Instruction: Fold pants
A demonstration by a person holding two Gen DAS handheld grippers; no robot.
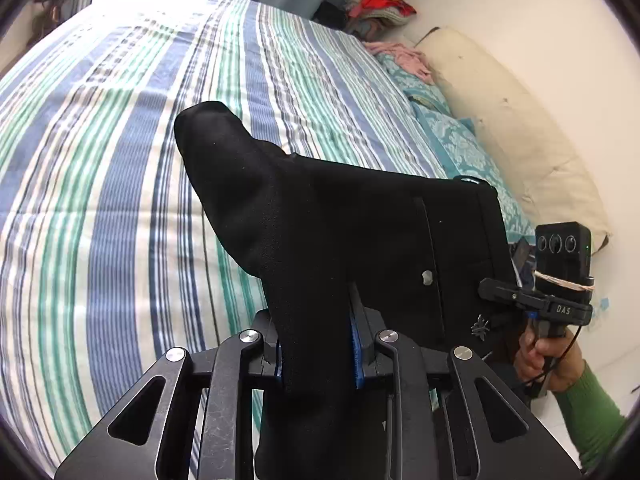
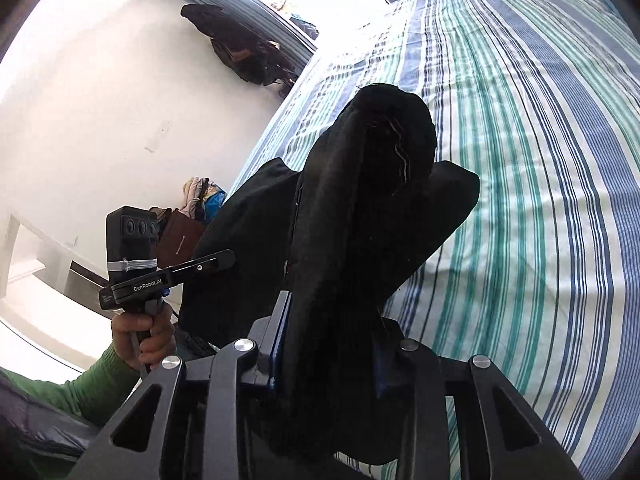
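Observation:
Black pants (image 1: 320, 216) hang in the air above the striped bed (image 1: 120, 160), held between both grippers. My left gripper (image 1: 318, 344) is shut on a fold of the pants, which drape over its blue pads. My right gripper (image 2: 332, 344) is shut on a thick bunch of the same pants (image 2: 360, 200). The right gripper also shows in the left wrist view (image 1: 532, 300) at the right end of the pants, near a button and pocket. The left gripper shows in the right wrist view (image 2: 176, 272) at the left. The fingertips are hidden by cloth.
The striped sheet (image 2: 540, 160) covers the bed. A cream pillow (image 1: 512, 132) and teal pillows (image 1: 460, 140) lie along the wall, with a pile of clothes (image 1: 376, 12) at the far corner. Dark clothes (image 2: 240, 52) and bags (image 2: 180, 236) sit on the floor.

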